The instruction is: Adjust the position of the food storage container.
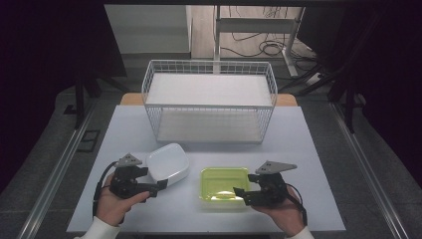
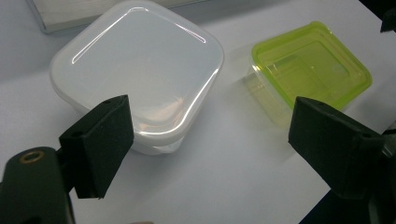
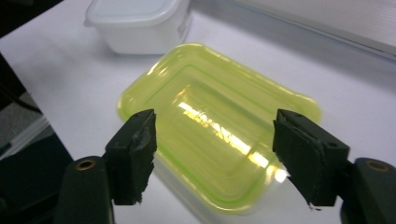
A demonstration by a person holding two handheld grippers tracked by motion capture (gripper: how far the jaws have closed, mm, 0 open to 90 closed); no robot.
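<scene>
1. Right gripper (image 3: 212, 154) fingers stood wide apart, nothing gripped; green container (image 3: 219, 123) sat between and beyond them, pads clear of it.
2. Left gripper (image 2: 208, 149) fingers also wide, holding nothing; white lidded container (image 2: 140, 70) lay just past its left finger, contact unclear.
3. High view: right gripper (image 1: 240, 193) lower right, at green container's (image 1: 224, 186) near edge; left gripper (image 1: 160, 185) lower left, beside white container (image 1: 168, 162).
4. Both containers sat side by side, slightly apart, lower centre of the bench (image 1: 298, 149).
5. Wire basket (image 1: 209, 99) stood upper centre, well apart from both.
</scene>
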